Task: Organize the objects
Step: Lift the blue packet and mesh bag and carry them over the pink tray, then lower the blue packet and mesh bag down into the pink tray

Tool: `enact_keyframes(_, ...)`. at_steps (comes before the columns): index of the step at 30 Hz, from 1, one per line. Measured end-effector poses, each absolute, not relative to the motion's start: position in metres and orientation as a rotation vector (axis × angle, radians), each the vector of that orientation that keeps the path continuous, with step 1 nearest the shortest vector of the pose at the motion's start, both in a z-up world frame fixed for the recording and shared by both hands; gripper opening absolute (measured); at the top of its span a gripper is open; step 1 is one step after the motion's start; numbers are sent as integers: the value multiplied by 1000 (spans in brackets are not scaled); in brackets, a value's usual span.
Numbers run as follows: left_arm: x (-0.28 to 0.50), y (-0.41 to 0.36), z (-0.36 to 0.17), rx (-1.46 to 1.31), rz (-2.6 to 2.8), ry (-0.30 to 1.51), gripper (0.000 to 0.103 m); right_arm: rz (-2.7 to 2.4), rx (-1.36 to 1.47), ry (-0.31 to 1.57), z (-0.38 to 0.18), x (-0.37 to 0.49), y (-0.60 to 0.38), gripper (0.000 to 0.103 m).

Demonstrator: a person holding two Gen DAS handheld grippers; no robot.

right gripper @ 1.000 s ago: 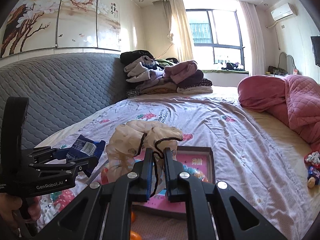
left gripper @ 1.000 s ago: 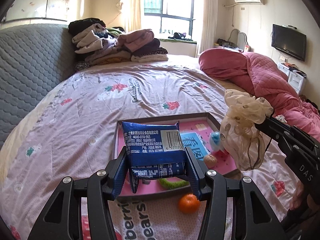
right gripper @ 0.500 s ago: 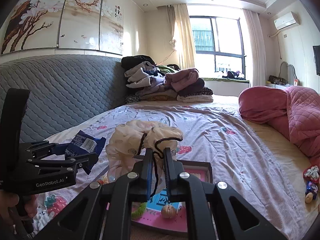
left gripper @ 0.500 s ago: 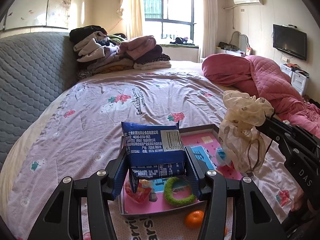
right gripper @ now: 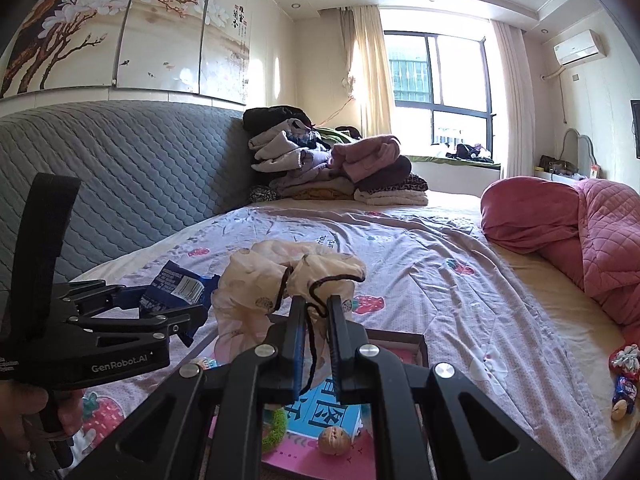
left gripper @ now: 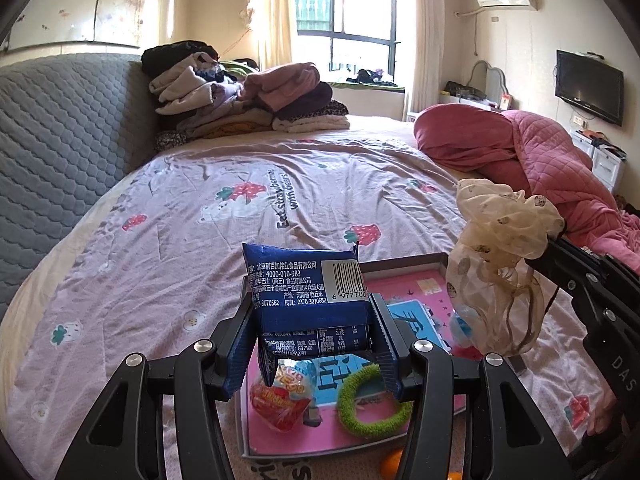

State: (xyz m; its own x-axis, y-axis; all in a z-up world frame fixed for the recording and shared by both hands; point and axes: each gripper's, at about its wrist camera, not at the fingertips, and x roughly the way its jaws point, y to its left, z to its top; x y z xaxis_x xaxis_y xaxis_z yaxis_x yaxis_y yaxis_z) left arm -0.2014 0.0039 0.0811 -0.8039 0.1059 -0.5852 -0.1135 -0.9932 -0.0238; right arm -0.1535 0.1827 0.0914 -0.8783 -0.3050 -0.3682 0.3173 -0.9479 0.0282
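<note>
Low in the frame, left gripper [left gripper: 312, 344] pinches snack bag [left gripper: 306, 292]; right gripper [right gripper: 316, 320] pinches cloth bag [right gripper: 280, 276] (floppy). Lower both slowly onto tray [left gripper: 404, 264].

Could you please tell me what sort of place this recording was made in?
A home bedroom, most likely: a large bed with a strawberry-print cover, folded clothes piled by the padded headboard, and a wall-mounted television.

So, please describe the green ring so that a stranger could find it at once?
On the bed's strawberry-print sheet lies a pink tray with a dark rim. At its near edge, right of a red-and-blue snack packet, lies the green ring. It is the only fuzzy, lime-green loop there, with an open middle.
</note>
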Motion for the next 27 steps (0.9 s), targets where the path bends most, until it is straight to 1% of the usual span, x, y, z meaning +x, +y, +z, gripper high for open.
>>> enact_keyframes(12,-235,12,44,-1031,2840,19,55,-2779,627,72,70,-182,183,11)
enact_keyframes(27,-243,30,16,-1113,2772,57,55,-2769,749,124,40,-199,178,11)
